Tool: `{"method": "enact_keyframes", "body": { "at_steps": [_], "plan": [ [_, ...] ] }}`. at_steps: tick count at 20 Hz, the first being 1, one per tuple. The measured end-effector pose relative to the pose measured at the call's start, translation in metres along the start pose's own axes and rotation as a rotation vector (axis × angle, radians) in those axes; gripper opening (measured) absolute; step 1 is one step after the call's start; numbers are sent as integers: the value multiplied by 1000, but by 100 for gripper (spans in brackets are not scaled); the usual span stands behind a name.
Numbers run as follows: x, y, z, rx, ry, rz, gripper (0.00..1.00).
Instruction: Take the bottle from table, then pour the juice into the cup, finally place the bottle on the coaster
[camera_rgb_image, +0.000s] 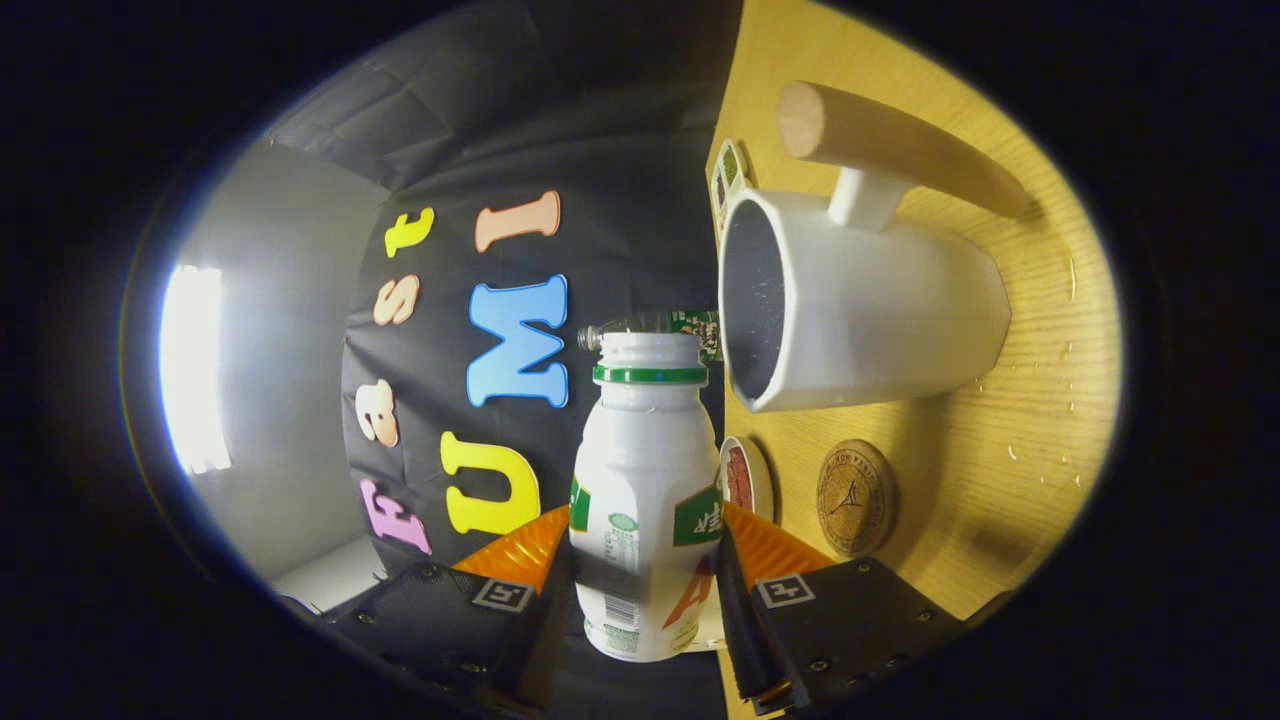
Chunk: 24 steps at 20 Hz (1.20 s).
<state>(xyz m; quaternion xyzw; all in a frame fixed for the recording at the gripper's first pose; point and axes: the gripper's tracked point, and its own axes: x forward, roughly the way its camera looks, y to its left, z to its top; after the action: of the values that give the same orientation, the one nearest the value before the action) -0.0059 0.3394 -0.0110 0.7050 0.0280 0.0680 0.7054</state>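
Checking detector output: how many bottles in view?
2. One white bottle sits between the tool's fingers, gripped, its open mouth beside the cup. A second, clear bottle lies beyond it, partly hidden behind the cup's rim. More may be hidden.

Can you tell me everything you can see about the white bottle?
The bottle is white plastic with a green ring below its open mouth and a green and orange label around its body. It has no cap on. It sits between the fingers of the gripper, which press on both its sides. The view is rolled, with the table standing on edge, so the bottle looks tipped over, its mouth beside the opening of the white cup.
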Motion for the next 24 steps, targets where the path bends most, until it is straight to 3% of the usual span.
{"method": "enact_keyframes", "body": {
  "at_steps": [4,9,17,24],
  "plan": [
    [-1,0,-7,-81,22,-3,66],
    [-1,-1,-15,-362,39,-50,66],
    [-2,-1,-21,-583,49,-78,66],
    [-2,1,-21,-939,20,-99,67]
  ]
}}
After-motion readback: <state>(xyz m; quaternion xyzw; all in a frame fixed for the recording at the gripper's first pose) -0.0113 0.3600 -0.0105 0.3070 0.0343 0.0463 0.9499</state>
